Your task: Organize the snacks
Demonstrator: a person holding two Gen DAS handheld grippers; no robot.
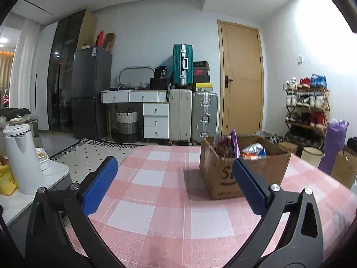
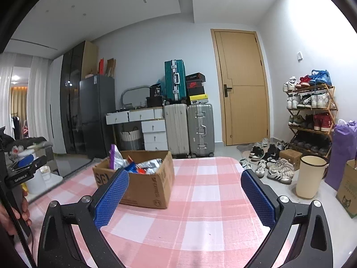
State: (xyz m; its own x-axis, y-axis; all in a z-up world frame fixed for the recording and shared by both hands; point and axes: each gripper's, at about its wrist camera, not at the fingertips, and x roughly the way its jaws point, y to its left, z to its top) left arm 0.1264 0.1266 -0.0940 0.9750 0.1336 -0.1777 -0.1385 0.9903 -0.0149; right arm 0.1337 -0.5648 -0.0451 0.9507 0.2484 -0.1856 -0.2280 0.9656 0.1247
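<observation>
Both tongs wide, nothing held. L gripper (image 1: 176, 183) hovers over the pink check tablecloth (image 1: 156, 201); cardboard box (image 1: 225, 176) w/ snack packs (image 1: 254, 149) sits at 2 o'clock. R gripper (image 2: 185, 198): box at 11 o'clock.

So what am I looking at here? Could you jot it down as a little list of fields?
Setting: a room with a table under a pink checked cloth
Main item: open cardboard box standing on the cloth
Box contents: snack packets, one purple packet sticking up
Left gripper: open, empty, box ahead to its right
Right gripper: open, empty, box ahead to its left
Snacks on the cloth outside the box: none visible
Background: suitcases, wooden door, shoe rack
</observation>
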